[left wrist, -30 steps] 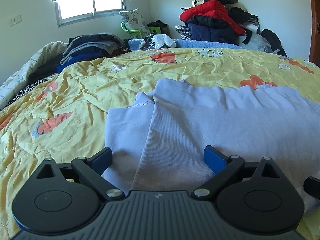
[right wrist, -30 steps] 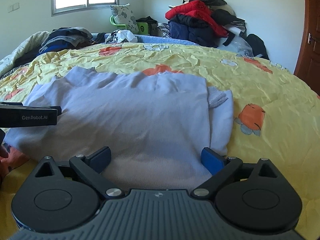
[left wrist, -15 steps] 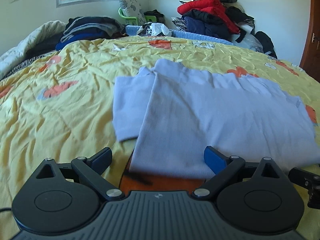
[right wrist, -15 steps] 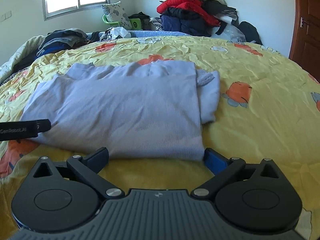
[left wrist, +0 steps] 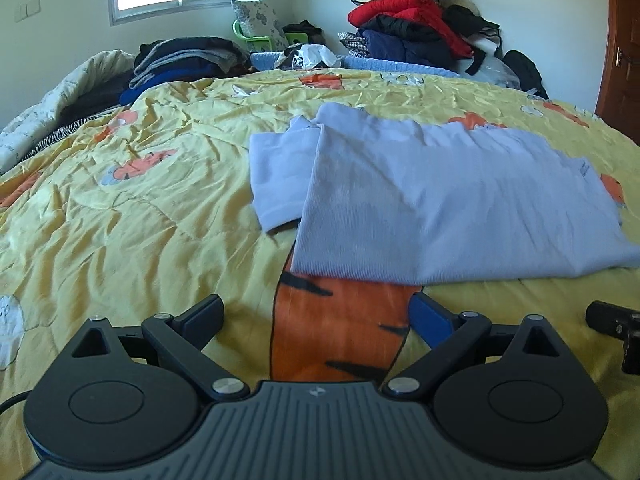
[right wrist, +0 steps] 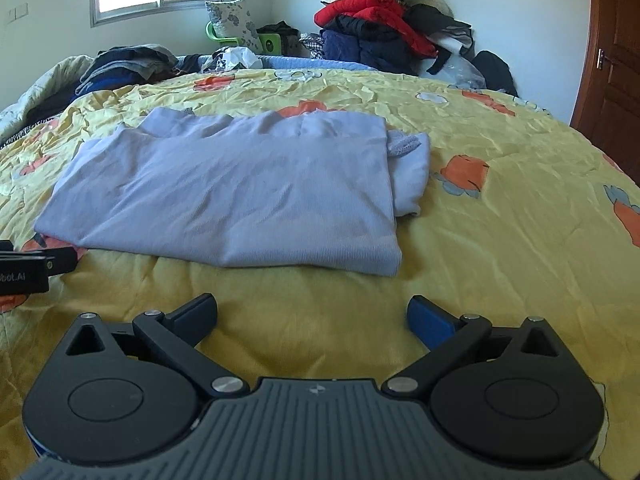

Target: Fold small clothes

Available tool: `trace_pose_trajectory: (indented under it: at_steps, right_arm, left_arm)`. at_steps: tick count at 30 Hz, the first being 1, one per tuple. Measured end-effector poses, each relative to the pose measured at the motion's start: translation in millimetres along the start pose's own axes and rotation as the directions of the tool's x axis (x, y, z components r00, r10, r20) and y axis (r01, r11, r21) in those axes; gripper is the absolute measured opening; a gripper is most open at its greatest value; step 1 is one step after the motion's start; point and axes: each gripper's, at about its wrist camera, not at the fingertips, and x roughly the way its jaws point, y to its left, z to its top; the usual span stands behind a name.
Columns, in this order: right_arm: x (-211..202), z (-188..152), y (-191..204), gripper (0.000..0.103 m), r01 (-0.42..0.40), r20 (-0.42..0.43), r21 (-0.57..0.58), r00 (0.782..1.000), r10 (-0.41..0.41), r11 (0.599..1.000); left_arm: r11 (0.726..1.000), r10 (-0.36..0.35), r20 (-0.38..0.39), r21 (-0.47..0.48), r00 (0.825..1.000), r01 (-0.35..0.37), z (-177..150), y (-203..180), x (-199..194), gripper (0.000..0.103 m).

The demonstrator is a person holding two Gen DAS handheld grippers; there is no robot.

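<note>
A pale lavender shirt [left wrist: 432,196] [right wrist: 240,196] lies folded flat on the yellow bedspread [left wrist: 120,220] [right wrist: 500,220], a short sleeve sticking out at each side. My left gripper [left wrist: 318,314] stands open just short of the shirt's near hem, over an orange tiger-striped print, with nothing between its fingers. My right gripper [right wrist: 312,312] is open too, a short way back from the near hem and apart from the cloth. The left gripper's black body [right wrist: 28,268] shows at the left edge of the right wrist view.
A stack of folded dark clothes [left wrist: 180,64] sits at the bed's far left. A heap of red and dark jackets [left wrist: 416,28] rises against the far wall. A brown door [right wrist: 612,72] is at the right. Bare bedspread lies on both sides of the shirt.
Both grippers have drawn back from the shirt. A second ago its hem lay between their open fingers; now it lies flat on the bed ahead of them.
</note>
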Motion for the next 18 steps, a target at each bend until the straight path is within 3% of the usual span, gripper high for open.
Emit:
trace_pose_trajectory:
  at_steps: [18]
  right_arm:
    - [-9.1,-9.8,2.4,0.103,0.021,0.017,0.005,1.000,-0.021,1.000]
  left_arm:
    - [0.999,0.027,0.029,-0.021,0.999,-0.026,-11.4,-1.7,-8.3,0.103]
